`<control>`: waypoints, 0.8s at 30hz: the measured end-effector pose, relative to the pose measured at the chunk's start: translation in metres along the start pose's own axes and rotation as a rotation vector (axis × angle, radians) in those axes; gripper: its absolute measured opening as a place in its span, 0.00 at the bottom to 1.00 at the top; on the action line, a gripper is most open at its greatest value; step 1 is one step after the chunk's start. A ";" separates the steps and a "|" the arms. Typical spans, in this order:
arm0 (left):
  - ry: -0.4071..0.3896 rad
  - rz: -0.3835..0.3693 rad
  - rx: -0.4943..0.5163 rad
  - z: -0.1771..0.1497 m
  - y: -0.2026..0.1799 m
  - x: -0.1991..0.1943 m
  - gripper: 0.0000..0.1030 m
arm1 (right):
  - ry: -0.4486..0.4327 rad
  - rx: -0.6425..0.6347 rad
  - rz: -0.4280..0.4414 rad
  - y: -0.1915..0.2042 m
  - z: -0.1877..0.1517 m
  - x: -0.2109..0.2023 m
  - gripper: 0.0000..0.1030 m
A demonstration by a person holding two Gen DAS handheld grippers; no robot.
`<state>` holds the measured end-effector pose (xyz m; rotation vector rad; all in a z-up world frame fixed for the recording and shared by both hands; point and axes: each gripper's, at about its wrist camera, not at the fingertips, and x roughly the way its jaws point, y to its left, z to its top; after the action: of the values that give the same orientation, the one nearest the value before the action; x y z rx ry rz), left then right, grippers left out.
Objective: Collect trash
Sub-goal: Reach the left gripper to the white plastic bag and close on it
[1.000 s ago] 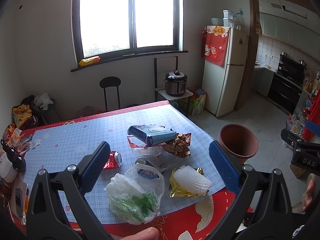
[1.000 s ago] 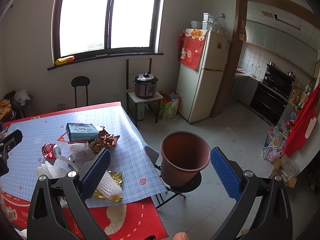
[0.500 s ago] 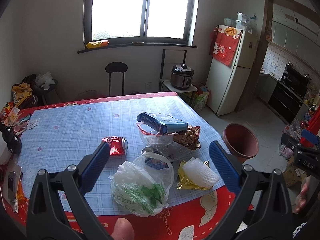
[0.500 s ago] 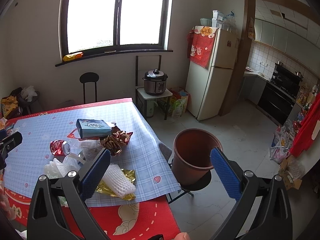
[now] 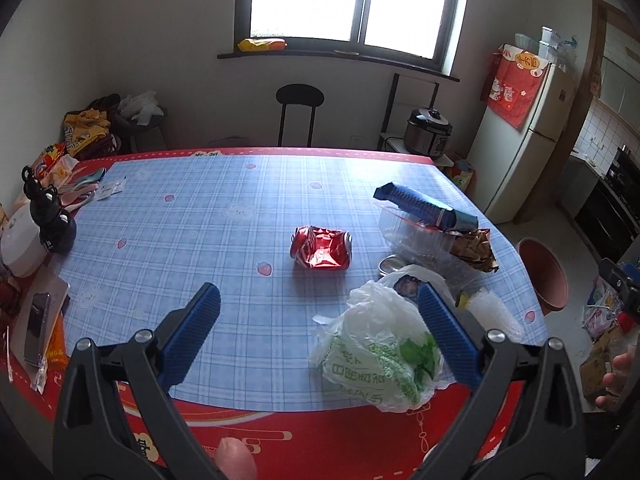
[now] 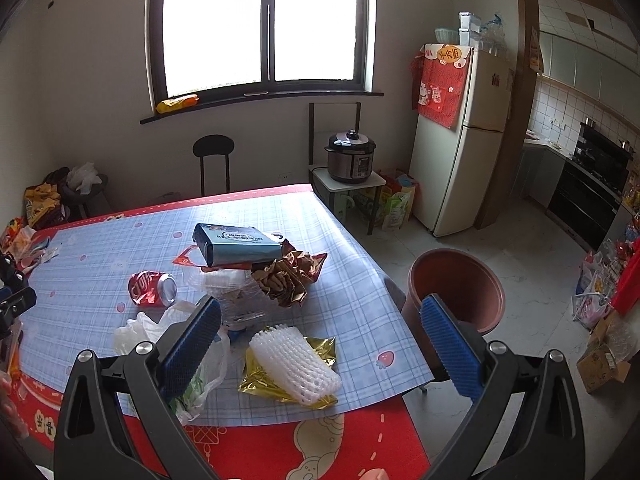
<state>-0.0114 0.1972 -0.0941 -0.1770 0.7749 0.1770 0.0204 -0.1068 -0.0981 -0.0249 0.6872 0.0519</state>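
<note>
Crushed red aluminium drink can [image 5: 321, 247] lies on its side near the middle of the blue-checked, red-bordered surface [image 5: 192, 216], apart from the rest, so probably the easiest first pick. Remaining trash is bunched toward the right edge: white crumpled plastic bag with green print [image 5: 376, 350] at the near edge, white foam mesh fruit sleeve [image 6: 295, 364] lying on a gold foil wrapper [image 6: 320, 350], clear crumpled plastic container [image 6: 232, 288], brown-gold crinkled snack wrapper [image 6: 288, 276], and a blue rectangular carton [image 6: 236, 243] resting tilted on top of the pile. Clustering there likely because the terracotta-brown round plastic bin [image 6: 460, 288] stands on the floor just beside that table edge, on what looks like a small stool, mouth open for dropping. Left claw [image 5: 318, 330] is spread wide, holds nothing and touches nothing, hovers above the near edge, aimed roughly at the can with the bag under its right finger. Right claw [image 6: 320, 340] is also wide apart and empty, hanging over the foam sleeve and foil with the bin behind its right finger. No item is in the bin as far as can be seen; interior only partly visible. Collection seems not yet begun.
</note>
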 end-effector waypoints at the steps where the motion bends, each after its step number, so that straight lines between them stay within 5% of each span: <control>1: 0.015 -0.007 -0.011 -0.004 0.005 0.005 0.95 | 0.021 0.004 0.013 0.003 -0.003 0.004 0.96; 8: 0.114 -0.126 0.010 -0.024 0.005 0.043 0.94 | 0.114 -0.021 0.014 0.028 -0.021 0.018 0.96; 17: 0.386 -0.314 -0.054 -0.057 -0.018 0.129 0.84 | 0.184 0.051 -0.038 0.008 -0.037 0.021 0.96; 24: 0.461 -0.307 -0.086 -0.069 -0.026 0.171 0.84 | 0.197 0.110 -0.085 -0.013 -0.044 0.014 0.96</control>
<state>0.0677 0.1722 -0.2609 -0.4243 1.1867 -0.1282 0.0036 -0.1209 -0.1409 0.0472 0.8846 -0.0712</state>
